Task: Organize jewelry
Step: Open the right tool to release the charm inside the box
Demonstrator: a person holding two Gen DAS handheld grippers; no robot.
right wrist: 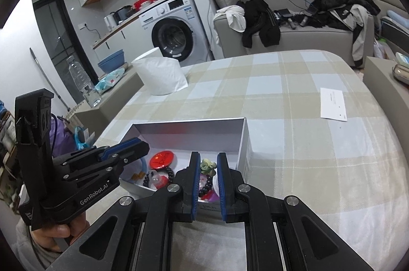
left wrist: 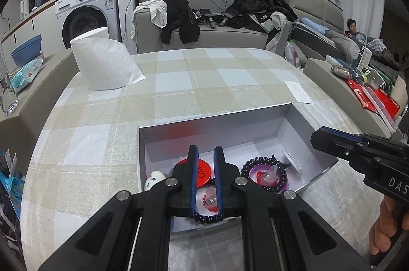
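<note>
Black plastic grippers: left gripper (left wrist: 205,156) and right gripper (right wrist: 208,161), blue pads lining fingers (left wrist: 194,168), silver round screws at pivots (white "GenRobot.AI" lettering along one body).

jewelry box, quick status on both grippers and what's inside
Left gripper and right gripper shut, empty, over the box. Beaded bracelets and red badge inside. Nothing in the way.
</note>
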